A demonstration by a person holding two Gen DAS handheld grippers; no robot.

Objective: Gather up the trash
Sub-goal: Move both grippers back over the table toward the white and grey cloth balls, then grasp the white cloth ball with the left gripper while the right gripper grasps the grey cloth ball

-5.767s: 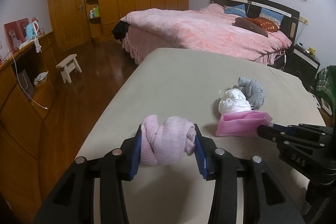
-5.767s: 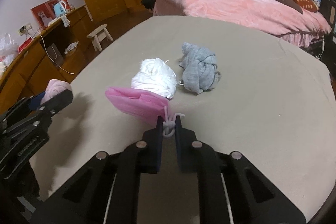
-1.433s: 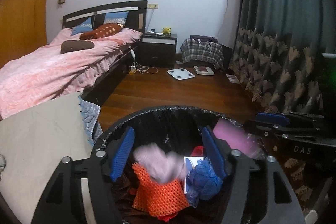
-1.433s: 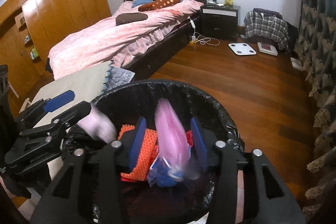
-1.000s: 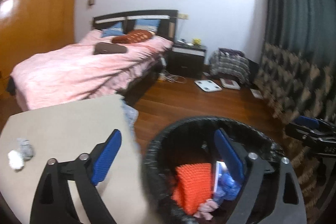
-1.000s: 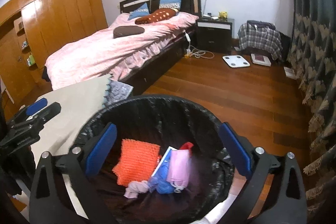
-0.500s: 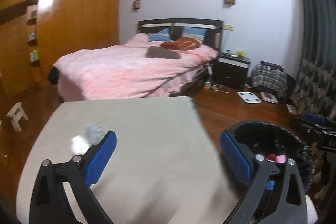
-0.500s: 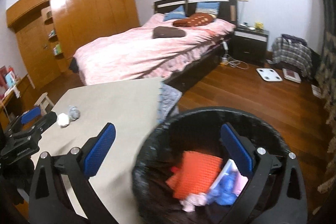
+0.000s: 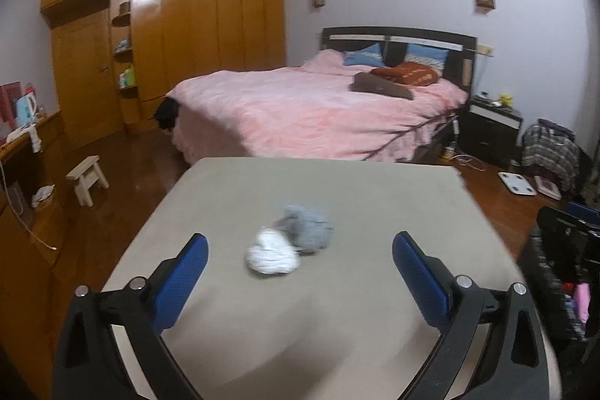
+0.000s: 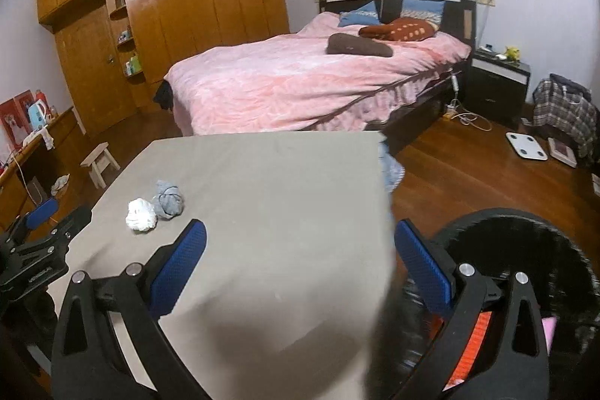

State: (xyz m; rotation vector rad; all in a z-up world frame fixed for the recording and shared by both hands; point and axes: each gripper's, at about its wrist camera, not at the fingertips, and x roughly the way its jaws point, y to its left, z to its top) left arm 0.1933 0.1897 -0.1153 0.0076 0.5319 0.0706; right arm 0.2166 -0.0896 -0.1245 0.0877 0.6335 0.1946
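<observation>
Both tongs, left tongs [image 9: 300,261] and right tongs [image 10: 300,257], have swung from the trash bin [image 10: 562,242] back over the table [image 9: 356,182], spread apart and empty, facing the white wad [image 9: 272,255] and grey wad [image 9: 305,225].

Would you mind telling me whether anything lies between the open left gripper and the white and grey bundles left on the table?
Nothing visible does. The left gripper is open, facing the white bundle and grey bundle across bare beige table.
</observation>
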